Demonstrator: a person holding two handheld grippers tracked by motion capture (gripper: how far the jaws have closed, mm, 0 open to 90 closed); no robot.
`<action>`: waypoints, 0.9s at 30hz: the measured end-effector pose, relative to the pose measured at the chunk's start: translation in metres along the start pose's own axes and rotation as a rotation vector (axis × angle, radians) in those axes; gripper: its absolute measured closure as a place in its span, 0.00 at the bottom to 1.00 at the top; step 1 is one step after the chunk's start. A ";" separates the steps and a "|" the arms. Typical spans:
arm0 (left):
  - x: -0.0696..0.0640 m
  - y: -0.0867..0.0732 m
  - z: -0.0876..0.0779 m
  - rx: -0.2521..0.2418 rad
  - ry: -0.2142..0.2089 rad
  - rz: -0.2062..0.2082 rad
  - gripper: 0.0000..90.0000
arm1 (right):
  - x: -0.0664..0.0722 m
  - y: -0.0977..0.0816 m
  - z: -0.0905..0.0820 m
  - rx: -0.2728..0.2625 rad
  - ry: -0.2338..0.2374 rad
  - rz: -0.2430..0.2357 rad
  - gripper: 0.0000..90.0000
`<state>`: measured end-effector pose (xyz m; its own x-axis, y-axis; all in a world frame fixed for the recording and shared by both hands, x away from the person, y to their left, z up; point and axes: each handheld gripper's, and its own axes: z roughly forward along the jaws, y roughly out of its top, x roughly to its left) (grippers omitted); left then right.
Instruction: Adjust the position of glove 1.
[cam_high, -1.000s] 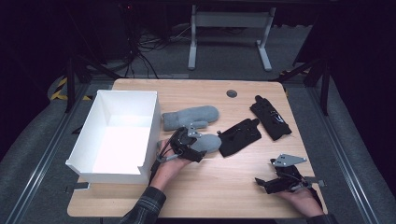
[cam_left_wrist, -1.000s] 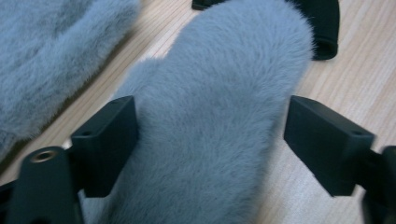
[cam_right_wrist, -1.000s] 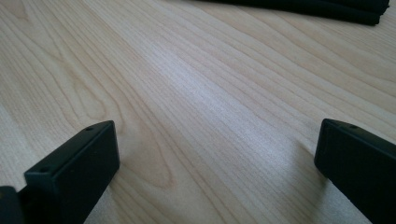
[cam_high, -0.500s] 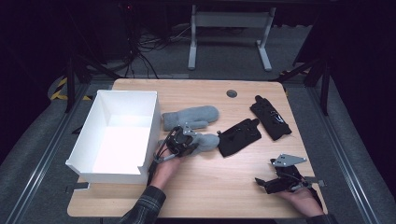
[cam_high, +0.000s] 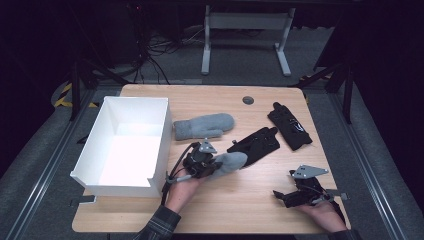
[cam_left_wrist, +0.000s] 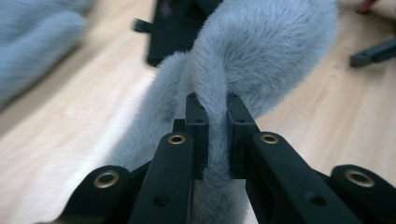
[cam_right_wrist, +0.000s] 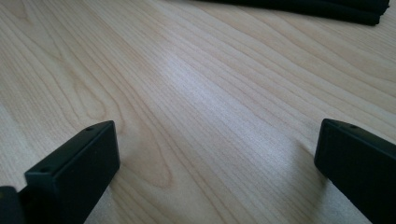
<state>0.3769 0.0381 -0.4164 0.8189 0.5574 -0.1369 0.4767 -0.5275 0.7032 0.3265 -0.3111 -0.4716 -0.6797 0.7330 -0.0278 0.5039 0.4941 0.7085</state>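
Held mitten: your left gripper has a grey mitten pinched near the middle of the table, just right of the white box; its far end touches the nearer black glove.
Left gripper view: here you see what the high view cannot, a fold of the grey mitten's fur squeezed between the two black pads, with the rest of it bulging up and away over the wood.
Left claw: its jaws have just been closing, and they now clamp the fur.
Right gripper: your right gripper rests low at the table's near right corner, well apart from the mitten.
Right gripper view: you see its own two jaws standing wide apart over bare wood grain, nothing between them, and the edge of a black glove along the top.
High view: it gives you the whole layout, which neither gripper view does.
Grey mittens: two, the one you hold and a second mitten lying flat behind it, just right of the box.
Black gloves: two, the nearer one and a farther one toward the right rear.
Boxes: one, open-topped, on the table's left side.
Grippers: two, one in each of your hands.
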 end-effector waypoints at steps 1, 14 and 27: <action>-0.004 0.000 0.002 0.008 -0.004 0.006 0.93 | 0.000 0.000 0.000 0.002 -0.002 -0.001 0.00; -0.029 -0.002 0.028 0.065 -0.071 0.050 0.68 | 0.000 0.000 0.000 0.001 -0.001 -0.002 0.00; -0.003 -0.024 -0.027 -0.018 -0.002 0.001 1.00 | 0.000 0.000 0.000 0.001 0.002 -0.002 0.00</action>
<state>0.3547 0.0666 -0.4143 0.8203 0.5552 -0.1376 0.4697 -0.5165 0.7160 0.3265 -0.3112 -0.4716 -0.6815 0.7313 -0.0275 0.5033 0.4957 0.7078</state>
